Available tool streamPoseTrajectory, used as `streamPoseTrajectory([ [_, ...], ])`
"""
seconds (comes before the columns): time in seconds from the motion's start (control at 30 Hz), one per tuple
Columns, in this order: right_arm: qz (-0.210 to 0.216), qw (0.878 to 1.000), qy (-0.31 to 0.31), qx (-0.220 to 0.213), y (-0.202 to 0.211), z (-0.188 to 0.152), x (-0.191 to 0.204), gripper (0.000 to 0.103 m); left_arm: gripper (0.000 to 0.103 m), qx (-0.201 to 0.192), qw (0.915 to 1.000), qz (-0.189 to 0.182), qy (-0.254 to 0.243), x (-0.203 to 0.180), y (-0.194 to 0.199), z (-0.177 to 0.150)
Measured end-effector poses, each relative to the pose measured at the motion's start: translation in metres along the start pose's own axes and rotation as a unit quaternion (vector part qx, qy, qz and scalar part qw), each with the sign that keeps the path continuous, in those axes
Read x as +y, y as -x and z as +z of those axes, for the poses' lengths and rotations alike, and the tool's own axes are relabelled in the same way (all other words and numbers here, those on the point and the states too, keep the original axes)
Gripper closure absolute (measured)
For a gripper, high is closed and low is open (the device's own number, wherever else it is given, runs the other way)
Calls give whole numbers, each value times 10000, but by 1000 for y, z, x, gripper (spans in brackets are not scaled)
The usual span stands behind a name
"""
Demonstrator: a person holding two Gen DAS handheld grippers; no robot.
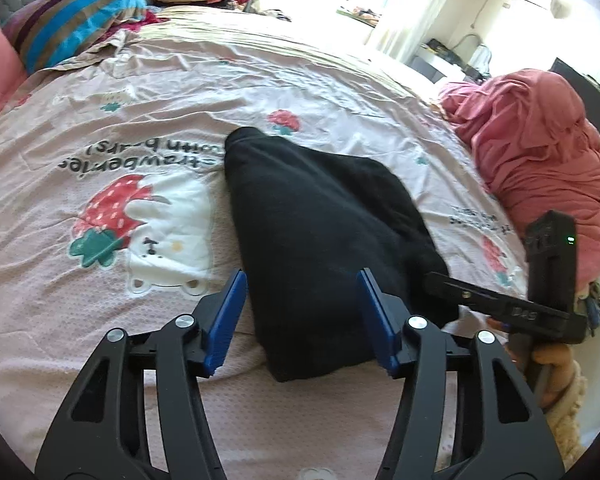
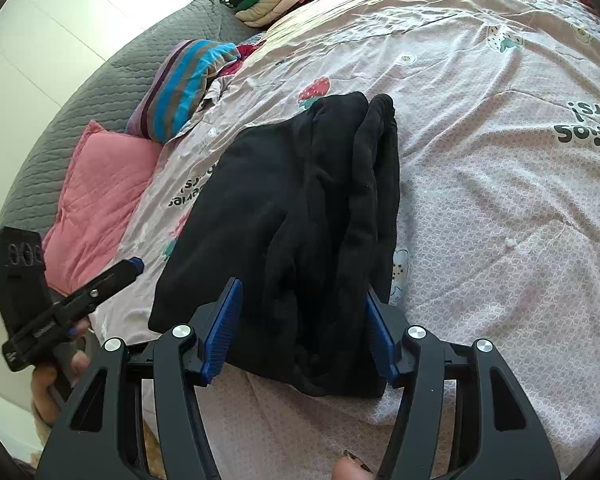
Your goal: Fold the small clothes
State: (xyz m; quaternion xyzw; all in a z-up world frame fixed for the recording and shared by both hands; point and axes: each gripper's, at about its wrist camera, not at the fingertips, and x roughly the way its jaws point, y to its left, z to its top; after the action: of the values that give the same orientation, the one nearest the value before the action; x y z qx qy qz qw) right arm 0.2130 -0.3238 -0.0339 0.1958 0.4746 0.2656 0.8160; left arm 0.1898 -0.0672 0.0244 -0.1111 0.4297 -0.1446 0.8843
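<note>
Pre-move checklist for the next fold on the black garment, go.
1. Left gripper free of cloth: ok, jaws apart above the black garment, pads not pressing it.
2. Right gripper free of cloth: ok, jaws apart, nothing pinched.
3. Garment lies folded on the bedsheet: ok, a compact bundle.
4. Fold is tidy: not ok, right wrist view shows bunched ridges along its right side.
5. Landing area clear: ok, bare sheet on both sides; pink blanket and striped pillow lie apart from it.
6. Layers aligned underneath: cannot tell, hidden.
</note>
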Motion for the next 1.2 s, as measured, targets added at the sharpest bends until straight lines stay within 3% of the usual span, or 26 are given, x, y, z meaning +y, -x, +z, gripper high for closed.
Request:
streamPoseTrajectory([
  [0.03, -17, 10000, 23, -7, 0, 0, 1, 48, 54, 20, 10000, -18, -51, -4, -1, 0],
  [0.13, -125, 9998, 120, -55, -2, 0, 5, 81, 54, 219, 9994, 56, -256, -14, -13, 1],
  [0.2, -270, 9991, 278, -154, 2, 1, 12, 85, 54, 422, 9985, 218, -257, -11, -27, -2],
  [0.33, -235, 9981, 398, -395, 17, -1, 15, 86, 49, 554, 9982, 186, -123, 0, -36, -13],
  [0.43, -346, 9993, 77, -86, 1, -5, -6, 84, 47, 613, 9981, 89, -40, 4, -38, -17],
  [0.5, -346, 9993, -90, -103, -3, -10, -13, 81, 46, 628, 9979, 123, -96, 1, -39, -19],
  [0.7, -961, 9940, 349, -390, 2, -21, 6, 72, 44, 648, 9978, 117, -23, 3, -40, -19],
  [0.83, -1529, 9844, 644, -577, 4, -27, 20, 54, 43, 648, 9978, 125, -7, 4, -39, -20],
  [0.9, -1709, 9801, 791, -636, 5, -31, 25, 52, 43, 644, 9979, 111, 13, 4, -38, -20],
  [1.2, -1882, 9761, 896, -613, 8, -43, 26, 38, 40, 657, 9978, 74, 60, 5, -35, -21],
])
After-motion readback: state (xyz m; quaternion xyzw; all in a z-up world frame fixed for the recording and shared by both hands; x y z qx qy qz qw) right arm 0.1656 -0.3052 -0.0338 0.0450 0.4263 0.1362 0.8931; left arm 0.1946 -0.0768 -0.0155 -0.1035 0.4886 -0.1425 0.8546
